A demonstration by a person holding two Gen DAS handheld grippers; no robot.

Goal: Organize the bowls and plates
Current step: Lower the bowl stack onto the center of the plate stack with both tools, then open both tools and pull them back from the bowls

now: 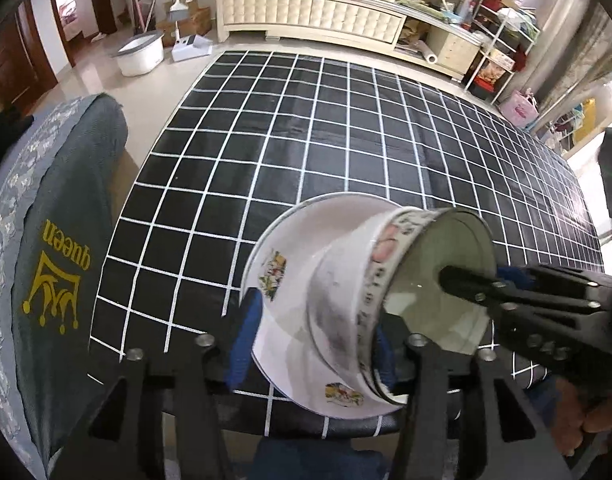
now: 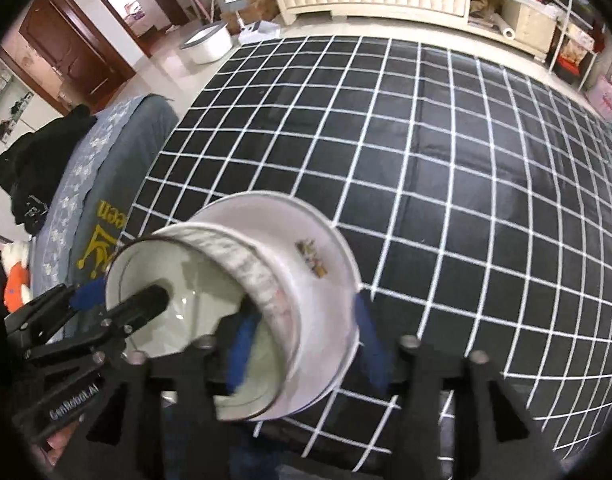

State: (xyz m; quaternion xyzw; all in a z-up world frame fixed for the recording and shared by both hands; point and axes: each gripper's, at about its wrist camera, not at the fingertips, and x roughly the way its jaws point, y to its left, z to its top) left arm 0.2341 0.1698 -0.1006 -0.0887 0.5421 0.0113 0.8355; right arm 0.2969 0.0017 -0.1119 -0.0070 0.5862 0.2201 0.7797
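Observation:
A white bowl (image 1: 434, 280) with a patterned outer band sits nested in a white plate (image 1: 290, 280) with flower prints, both tilted on edge above the black checked table (image 1: 306, 128). My left gripper (image 1: 310, 344) is shut on the stack, blue pads either side. My right gripper (image 1: 482, 280) comes in from the right, one finger inside the bowl. In the right wrist view the right gripper (image 2: 302, 344) is shut on the bowl (image 2: 194, 312) and plate (image 2: 306, 280), and the left gripper (image 2: 122, 300) reaches in from the left.
A chair with a grey "queen" cover (image 1: 54, 248) stands at the table's left edge. A white cabinet (image 1: 314, 12) with clutter, a white tub (image 1: 140, 54) on the floor and a wire shelf (image 1: 502, 48) lie beyond the table.

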